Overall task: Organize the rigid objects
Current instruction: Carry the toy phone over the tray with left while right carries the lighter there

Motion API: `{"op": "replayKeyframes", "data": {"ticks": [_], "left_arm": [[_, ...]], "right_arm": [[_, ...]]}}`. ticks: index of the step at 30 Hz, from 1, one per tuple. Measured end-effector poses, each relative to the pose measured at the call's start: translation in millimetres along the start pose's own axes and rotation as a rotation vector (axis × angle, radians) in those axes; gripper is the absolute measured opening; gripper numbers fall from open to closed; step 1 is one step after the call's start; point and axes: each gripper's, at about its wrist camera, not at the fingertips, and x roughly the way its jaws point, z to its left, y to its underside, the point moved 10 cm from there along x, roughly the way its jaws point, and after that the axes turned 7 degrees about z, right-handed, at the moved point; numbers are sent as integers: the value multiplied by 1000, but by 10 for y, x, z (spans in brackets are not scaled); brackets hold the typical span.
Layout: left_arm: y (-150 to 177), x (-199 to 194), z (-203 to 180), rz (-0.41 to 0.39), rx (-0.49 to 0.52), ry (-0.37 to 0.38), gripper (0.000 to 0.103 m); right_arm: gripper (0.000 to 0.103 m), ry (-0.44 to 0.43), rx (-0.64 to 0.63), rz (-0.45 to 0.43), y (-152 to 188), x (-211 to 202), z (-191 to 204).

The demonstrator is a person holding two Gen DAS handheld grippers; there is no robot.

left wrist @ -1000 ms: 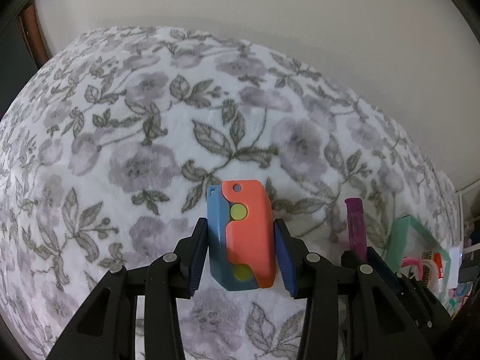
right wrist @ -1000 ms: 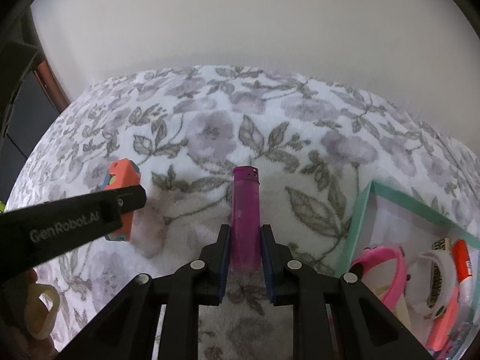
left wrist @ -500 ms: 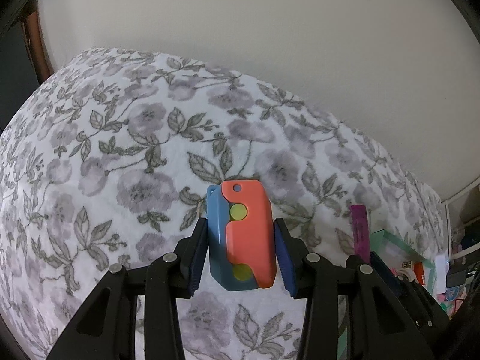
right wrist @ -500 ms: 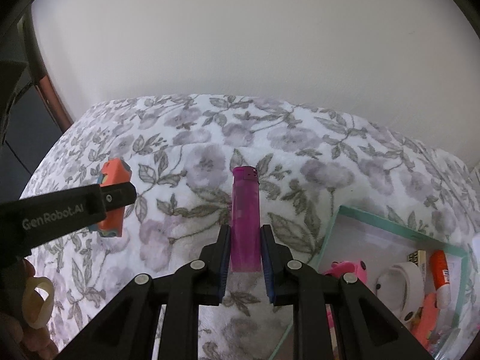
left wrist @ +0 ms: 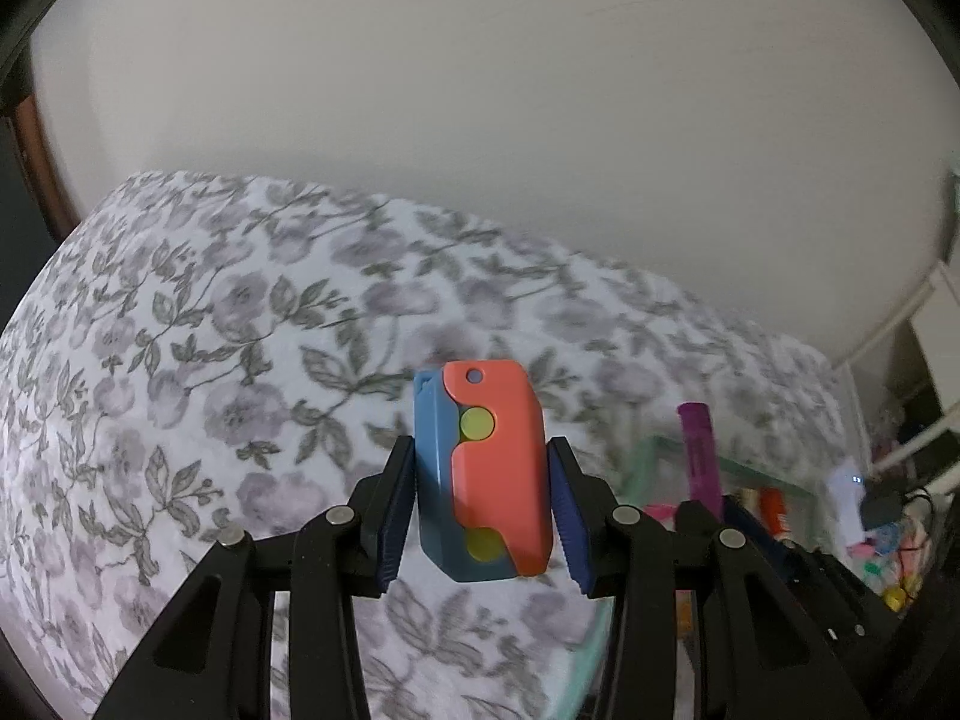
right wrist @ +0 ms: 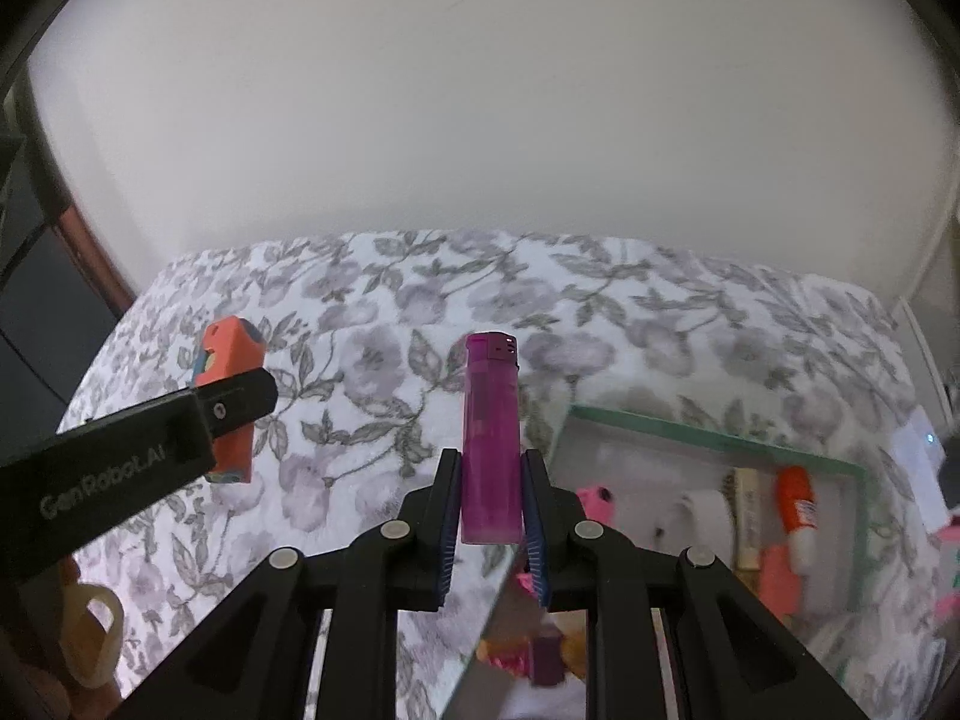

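Note:
My left gripper is shut on an orange and blue toy block with yellow dots, held upright above the flowered bedspread. My right gripper is shut on a purple lighter, which stands upright between the blue pads. In the right wrist view the left gripper's finger crosses in front of the orange block at the left. The purple lighter also shows at the right of the left wrist view. A green-rimmed box lies below and right of the lighter.
The green-rimmed box holds a pink item, a white roll, an orange-capped tube and other small things. A plain wall rises behind the bed. More clutter lies at the far right of the left wrist view.
Both grippers have risen with their objects; the bedspread sits lower and farther in both views and more wall shows. The green-rimmed box has come further into the right wrist view.

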Motion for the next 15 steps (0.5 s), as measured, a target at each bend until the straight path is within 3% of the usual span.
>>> {"op": "replayKeyframes", "data": {"ticks": [15], "left_arm": [[460, -774, -707, -59, 122, 87, 45]], "right_arm": [[21, 80, 138, -57, 255, -1017, -640]]}}
